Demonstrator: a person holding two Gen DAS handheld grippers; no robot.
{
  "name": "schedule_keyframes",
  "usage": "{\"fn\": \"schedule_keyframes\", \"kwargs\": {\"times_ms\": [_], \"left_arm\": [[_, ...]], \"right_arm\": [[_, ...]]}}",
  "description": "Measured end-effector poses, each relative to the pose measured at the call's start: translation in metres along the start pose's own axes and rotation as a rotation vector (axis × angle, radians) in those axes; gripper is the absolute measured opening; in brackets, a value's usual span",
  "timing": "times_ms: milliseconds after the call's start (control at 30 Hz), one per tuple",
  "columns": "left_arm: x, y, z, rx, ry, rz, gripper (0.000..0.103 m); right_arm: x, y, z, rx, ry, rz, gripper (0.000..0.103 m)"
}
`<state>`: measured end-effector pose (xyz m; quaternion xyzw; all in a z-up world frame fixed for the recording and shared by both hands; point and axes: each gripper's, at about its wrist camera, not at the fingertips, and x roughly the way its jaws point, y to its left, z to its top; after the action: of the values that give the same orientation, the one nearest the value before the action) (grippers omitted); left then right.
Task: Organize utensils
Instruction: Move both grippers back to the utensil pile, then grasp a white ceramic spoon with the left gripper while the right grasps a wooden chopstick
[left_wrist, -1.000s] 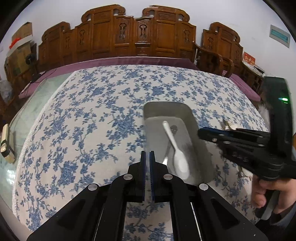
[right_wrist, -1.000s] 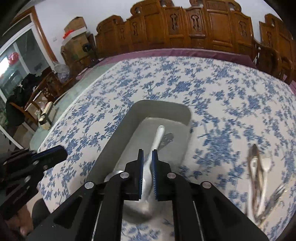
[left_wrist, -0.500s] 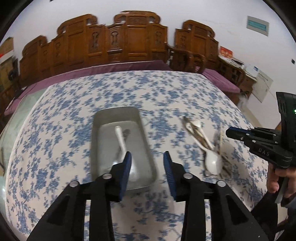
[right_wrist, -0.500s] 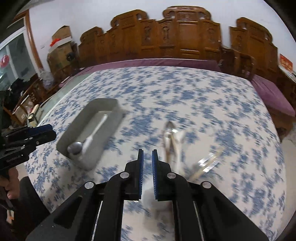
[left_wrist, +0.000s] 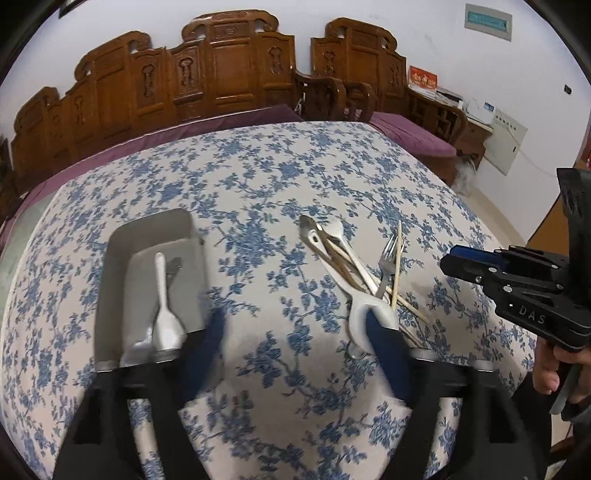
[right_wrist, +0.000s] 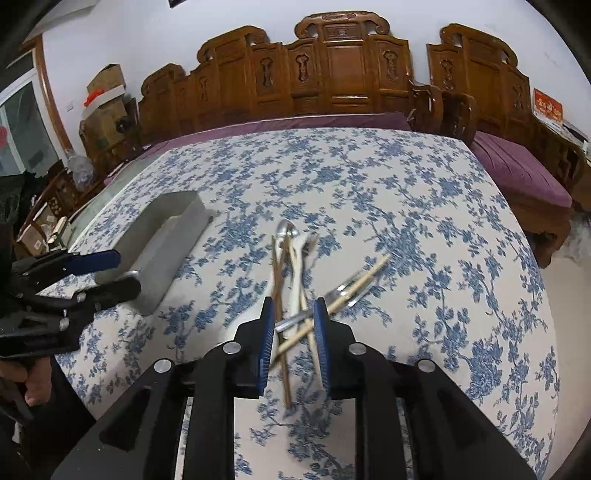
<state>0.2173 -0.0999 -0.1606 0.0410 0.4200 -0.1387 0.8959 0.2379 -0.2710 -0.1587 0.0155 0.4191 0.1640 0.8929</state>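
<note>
- Nearest in the left wrist view, the left gripper (left_wrist: 295, 347) has its fingers (left_wrist: 208, 343) spread wide; they have just been opening, and only the floral cloth lies between them.
- Just beyond its left finger sits the grey tray (left_wrist: 110, 266), holding a white spoon (left_wrist: 164, 314) with a metal utensil beside it.
- Past its right finger lies the loose pile of utensils (left_wrist: 354, 266) on the surface (left_wrist: 258, 177): a white spoon bowl at the near end, wooden chopsticks, a metal spoon and a fork (left_wrist: 386, 258) crossing one another.
- The right gripper (right_wrist: 294, 317) hangs low over that pile with its fingers a little apart; they have just been opening, and chopsticks (right_wrist: 360, 278) and a metal handle show in the gap, with no pad seen pressing on them.
- In the right wrist view the tray stands well to the left of the pile, with the left gripper in front of its near end.
- A hand (left_wrist: 550, 373) holds the right gripper's handle at the frame edge.
- Farthest, carved wooden chairs (right_wrist: 347, 70) line the white wall behind the surface.
</note>
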Motion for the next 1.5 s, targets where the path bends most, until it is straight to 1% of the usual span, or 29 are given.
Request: {"fn": "schedule_keyframes", "kwargs": {"times_ms": [67, 133, 167, 233, 333, 433, 567, 667, 800, 900, 967, 1033, 1067, 1133, 1167, 1233, 1333, 1400, 1433, 1500], "left_arm": [[0.008, -0.008, 0.001, 0.009, -0.004, 0.004, 0.084], [0.019, -0.014, 0.002, 0.006, 0.013, 0.013, 0.089], [0.024, -0.016, 0.003, 0.001, 0.019, 0.012, 0.090], [0.035, -0.019, 0.004, -0.009, 0.033, 0.005, 0.090], [0.049, -0.023, 0.007, -0.016, 0.044, 0.028, 0.090], [0.062, -0.027, 0.011, -0.020, 0.056, 0.034, 0.090], [0.079, -0.032, 0.016, -0.019, 0.099, 0.027, 0.090], [0.093, -0.038, 0.018, -0.003, 0.145, 0.056, 0.090], [0.102, -0.041, 0.019, 0.001, 0.174, 0.055, 0.089], [0.108, -0.042, 0.018, 0.009, 0.202, 0.055, 0.082], [0.109, -0.040, 0.017, 0.000, 0.213, 0.046, 0.070], [0.108, -0.037, 0.017, -0.013, 0.223, 0.035, 0.064], [0.109, -0.036, 0.017, -0.013, 0.227, 0.033, 0.058], [0.110, -0.036, 0.016, -0.006, 0.237, 0.035, 0.049], [0.111, -0.035, 0.016, -0.006, 0.244, 0.033, 0.043], [0.115, -0.034, 0.016, -0.011, 0.262, 0.028, 0.035], [0.122, -0.034, 0.017, -0.012, 0.281, 0.029, 0.031], [0.126, -0.035, 0.018, -0.003, 0.287, 0.026, 0.025], [0.127, -0.035, 0.018, -0.006, 0.292, 0.022, 0.020], [0.128, -0.034, 0.019, -0.007, 0.291, 0.023, 0.014]], "right_arm": [[-0.001, -0.007, 0.000, 0.014, -0.002, -0.005, 0.024], [-0.002, -0.012, 0.000, 0.025, -0.007, -0.009, 0.024], [-0.003, -0.014, 0.001, 0.029, -0.010, -0.011, 0.024], [-0.004, -0.017, 0.001, 0.034, -0.013, -0.013, 0.024], [-0.005, -0.023, 0.001, 0.041, -0.016, -0.019, 0.024], [-0.005, -0.029, 0.001, 0.061, -0.013, -0.018, 0.024], [-0.002, -0.031, -0.001, 0.064, -0.005, -0.019, 0.024], [-0.001, -0.032, -0.001, 0.066, -0.004, -0.015, 0.024], [0.001, -0.031, -0.001, 0.064, -0.002, -0.011, 0.024], [0.002, -0.030, -0.001, 0.063, 0.002, -0.008, 0.024], [0.003, -0.028, -0.002, 0.057, 0.005, -0.006, 0.024], [0.003, -0.027, -0.002, 0.053, 0.006, -0.004, 0.024], [0.003, -0.027, -0.002, 0.051, 0.007, -0.003, 0.024], [0.004, -0.026, -0.002, 0.051, 0.008, -0.002, 0.024], [0.004, -0.026, -0.002, 0.049, 0.008, -0.001, 0.024], [0.005, -0.026, -0.002, 0.048, 0.010, -0.002, 0.024], [0.007, -0.025, -0.004, 0.048, 0.016, -0.003, 0.024], [0.008, -0.025, -0.005, 0.046, 0.020, -0.006, 0.024], [0.009, -0.025, -0.006, 0.045, 0.022, -0.005, 0.024], [0.010, -0.025, -0.007, 0.044, 0.026, -0.006, 0.024]]}}
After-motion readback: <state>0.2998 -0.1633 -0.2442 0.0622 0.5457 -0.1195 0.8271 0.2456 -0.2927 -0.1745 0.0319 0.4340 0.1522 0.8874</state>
